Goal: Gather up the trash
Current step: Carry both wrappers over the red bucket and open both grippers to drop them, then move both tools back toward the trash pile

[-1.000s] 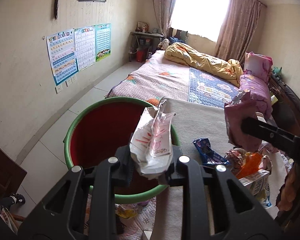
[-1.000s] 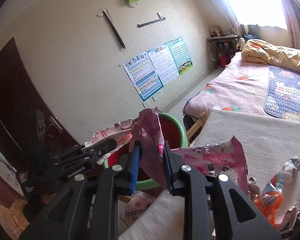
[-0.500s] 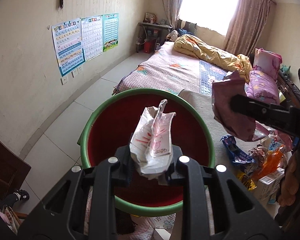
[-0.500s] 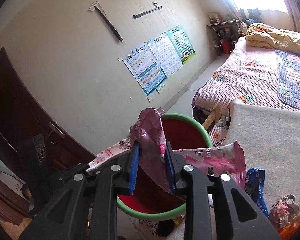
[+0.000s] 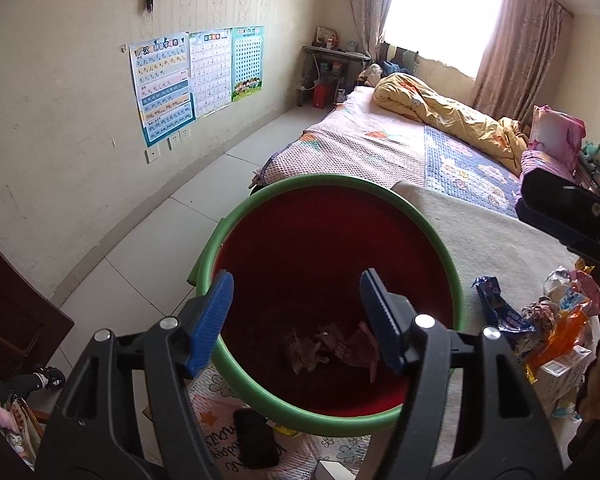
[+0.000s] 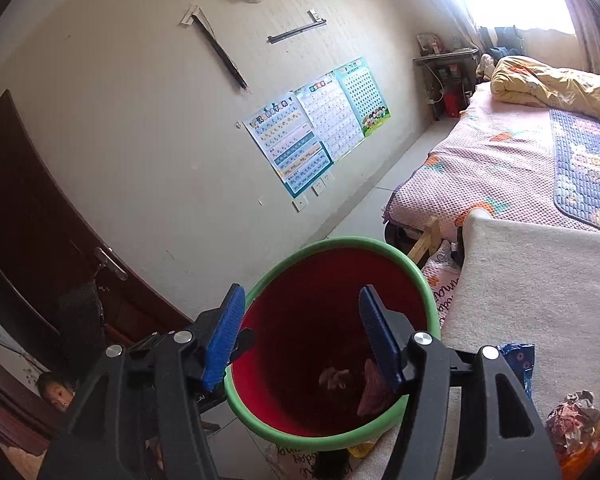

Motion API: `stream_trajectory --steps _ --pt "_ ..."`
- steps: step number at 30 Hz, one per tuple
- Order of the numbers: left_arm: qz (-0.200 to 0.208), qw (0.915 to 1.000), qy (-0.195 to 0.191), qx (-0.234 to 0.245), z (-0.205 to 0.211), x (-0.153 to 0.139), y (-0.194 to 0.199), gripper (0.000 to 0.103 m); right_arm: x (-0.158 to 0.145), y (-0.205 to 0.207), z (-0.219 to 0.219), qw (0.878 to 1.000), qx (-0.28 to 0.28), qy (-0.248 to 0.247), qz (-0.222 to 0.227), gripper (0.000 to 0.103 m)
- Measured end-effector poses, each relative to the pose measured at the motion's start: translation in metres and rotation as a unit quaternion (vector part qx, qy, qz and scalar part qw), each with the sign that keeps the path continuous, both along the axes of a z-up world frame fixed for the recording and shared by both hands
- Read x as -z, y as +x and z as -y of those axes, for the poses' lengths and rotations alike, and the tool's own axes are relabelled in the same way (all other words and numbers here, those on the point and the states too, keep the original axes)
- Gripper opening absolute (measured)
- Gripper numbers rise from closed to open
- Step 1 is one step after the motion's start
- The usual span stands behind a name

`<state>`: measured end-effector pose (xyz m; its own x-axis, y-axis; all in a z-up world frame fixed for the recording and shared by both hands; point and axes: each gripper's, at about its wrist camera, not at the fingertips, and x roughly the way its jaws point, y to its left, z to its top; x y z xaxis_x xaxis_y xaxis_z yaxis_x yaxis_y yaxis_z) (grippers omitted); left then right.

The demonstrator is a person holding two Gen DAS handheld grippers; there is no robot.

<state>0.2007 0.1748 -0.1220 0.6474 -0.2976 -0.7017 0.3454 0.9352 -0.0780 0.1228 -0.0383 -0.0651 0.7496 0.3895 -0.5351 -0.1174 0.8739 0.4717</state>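
Both grippers, left gripper (image 5: 296, 320) and right gripper (image 6: 300, 334), jaws just sprung apart, empty over the bin (image 5: 456, 280); wrappers (image 5: 332, 346) lie inside; remaining trash (image 5: 548, 320) could get knocked off the blanket

Left wrist cam sat just behind the left gripper (image 5: 296, 304), looking steeply down past it into the red bin (image 5: 236, 232) close below. Right wrist cam looked less steeply past the right gripper (image 6: 300, 320), bin (image 6: 428, 292) just ahead. Both shared bin, wall posters (image 5: 196, 80), bed (image 6: 500, 160).
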Motion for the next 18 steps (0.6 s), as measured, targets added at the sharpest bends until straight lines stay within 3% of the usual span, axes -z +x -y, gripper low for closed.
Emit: stream_trajectory --steps 10,18 --pt "0.023 0.9994 0.003 0.026 0.039 -0.019 -0.036 0.064 -0.022 -0.060 0.021 0.998 0.013 -0.048 0.031 0.064" --pt "0.009 0.9988 -0.005 0.049 0.097 -0.013 -0.091 0.066 -0.011 -0.127 0.073 0.996 0.037 -0.083 0.016 0.064"
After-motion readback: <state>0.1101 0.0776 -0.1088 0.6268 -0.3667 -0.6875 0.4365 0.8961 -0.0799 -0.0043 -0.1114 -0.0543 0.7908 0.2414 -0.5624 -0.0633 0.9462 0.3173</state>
